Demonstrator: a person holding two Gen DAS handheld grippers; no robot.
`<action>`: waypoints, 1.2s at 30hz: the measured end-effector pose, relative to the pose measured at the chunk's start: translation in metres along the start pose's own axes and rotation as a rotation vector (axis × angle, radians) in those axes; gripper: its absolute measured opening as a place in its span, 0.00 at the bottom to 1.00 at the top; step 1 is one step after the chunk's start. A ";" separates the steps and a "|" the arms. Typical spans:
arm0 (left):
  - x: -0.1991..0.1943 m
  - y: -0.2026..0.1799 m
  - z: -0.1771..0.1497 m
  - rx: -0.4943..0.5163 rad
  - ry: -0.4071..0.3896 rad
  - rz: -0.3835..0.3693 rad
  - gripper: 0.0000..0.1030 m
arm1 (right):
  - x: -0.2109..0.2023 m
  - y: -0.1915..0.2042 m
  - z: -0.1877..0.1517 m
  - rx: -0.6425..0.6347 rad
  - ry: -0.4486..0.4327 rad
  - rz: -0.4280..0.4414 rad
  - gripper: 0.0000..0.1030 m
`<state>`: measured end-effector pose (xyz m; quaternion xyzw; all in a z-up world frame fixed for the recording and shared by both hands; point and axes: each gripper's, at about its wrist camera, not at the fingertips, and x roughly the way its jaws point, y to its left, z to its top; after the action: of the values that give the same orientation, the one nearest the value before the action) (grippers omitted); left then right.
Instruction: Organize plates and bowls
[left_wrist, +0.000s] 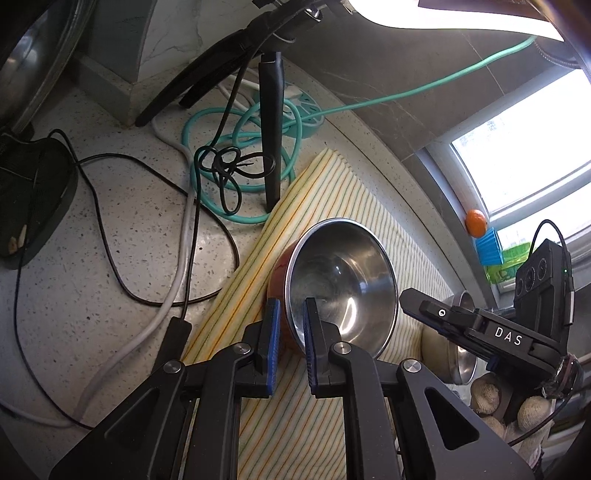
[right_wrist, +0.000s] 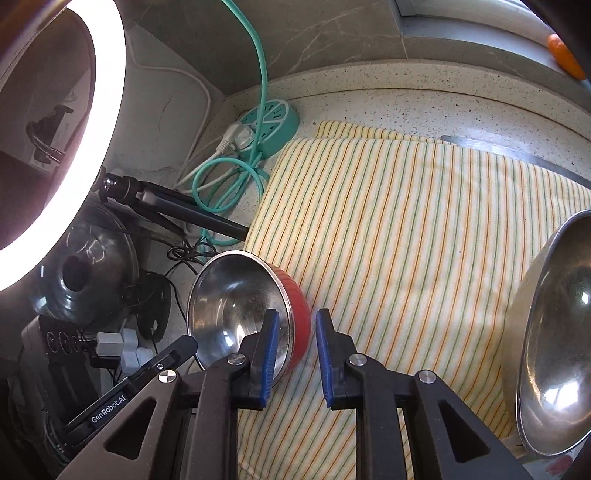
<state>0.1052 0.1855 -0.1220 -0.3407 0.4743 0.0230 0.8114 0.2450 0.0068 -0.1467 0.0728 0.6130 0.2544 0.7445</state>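
A steel bowl with a red outside (left_wrist: 340, 280) is held tilted over the striped cloth (left_wrist: 317, 192). My left gripper (left_wrist: 290, 321) is shut on its rim, one pad outside and one inside. In the right wrist view the same red bowl (right_wrist: 240, 306) is at lower left, and my right gripper (right_wrist: 293, 332) straddles its rim with a gap left at the outer pad. My right gripper also shows in the left wrist view (left_wrist: 417, 299). A larger steel bowl with a beige outside (right_wrist: 554, 332) stands on edge at the right; it also shows in the left wrist view (left_wrist: 454, 350).
A teal power strip (right_wrist: 273, 122) with coiled teal cable (left_wrist: 243, 158) lies beyond the cloth (right_wrist: 406, 229). Black tripod legs (left_wrist: 271, 129), black and white cables, a ring light (right_wrist: 96, 122) and a pot lid (right_wrist: 92, 280) crowd the left. An orange (left_wrist: 475, 222) sits on the window sill.
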 end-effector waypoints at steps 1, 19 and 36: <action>0.000 0.000 0.001 0.001 -0.002 0.002 0.10 | 0.003 0.001 0.000 0.000 0.006 0.001 0.14; 0.008 -0.010 0.001 0.054 -0.005 0.052 0.08 | 0.007 0.004 -0.002 -0.014 0.018 0.002 0.05; -0.010 -0.045 -0.011 0.133 -0.023 -0.006 0.08 | -0.046 -0.009 -0.020 0.026 -0.046 0.007 0.05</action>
<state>0.1082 0.1475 -0.0939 -0.2872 0.4643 -0.0069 0.8378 0.2232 -0.0267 -0.1151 0.0904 0.5988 0.2470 0.7565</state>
